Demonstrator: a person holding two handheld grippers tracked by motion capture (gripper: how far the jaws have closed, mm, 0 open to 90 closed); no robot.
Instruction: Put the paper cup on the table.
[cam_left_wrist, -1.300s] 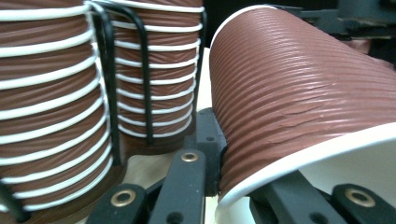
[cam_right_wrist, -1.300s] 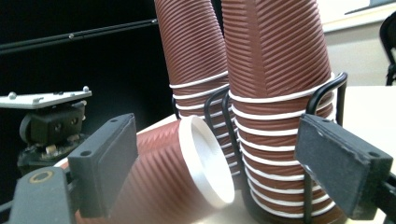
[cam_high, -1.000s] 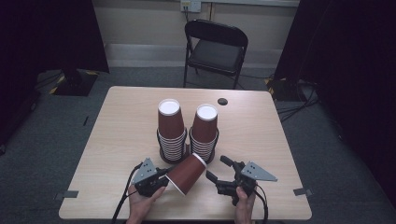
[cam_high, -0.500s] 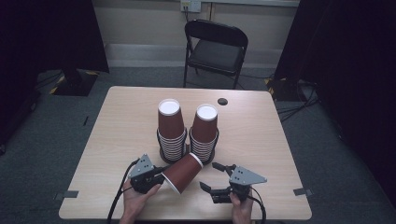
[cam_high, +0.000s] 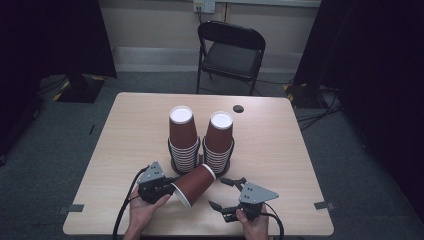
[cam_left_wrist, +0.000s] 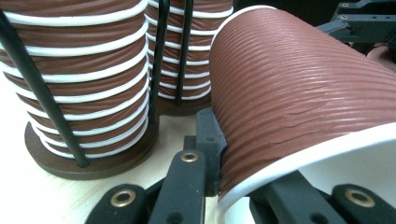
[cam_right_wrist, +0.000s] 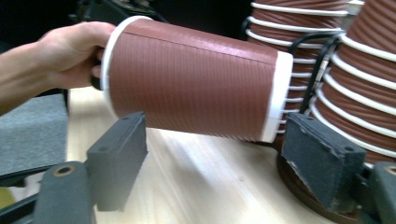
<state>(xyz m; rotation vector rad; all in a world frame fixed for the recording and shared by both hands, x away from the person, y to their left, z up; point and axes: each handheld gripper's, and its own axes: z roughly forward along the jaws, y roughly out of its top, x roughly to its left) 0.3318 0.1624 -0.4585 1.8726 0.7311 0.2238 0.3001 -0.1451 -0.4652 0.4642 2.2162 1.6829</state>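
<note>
Nearby, two stacks of cups in holders.

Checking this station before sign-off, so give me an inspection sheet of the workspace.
Surface: pale wooden table, no spills seen.
Job's things: one brown paper cup, tipped on its side, mouth towards the person; two cup stacks in wire holders behind it.
Clutter: small dark round spot near the far edge, too small to tell what it is.
Grippers: left gripper clamped on the cup's rim; right gripper has just been closing, yet its jaws stand apart, clear of the cup.
Cables: gripper cable trails off the near edge; floor cables on the right.
Surroundings: folding chair, dark curtains, grey carpet.
</note>
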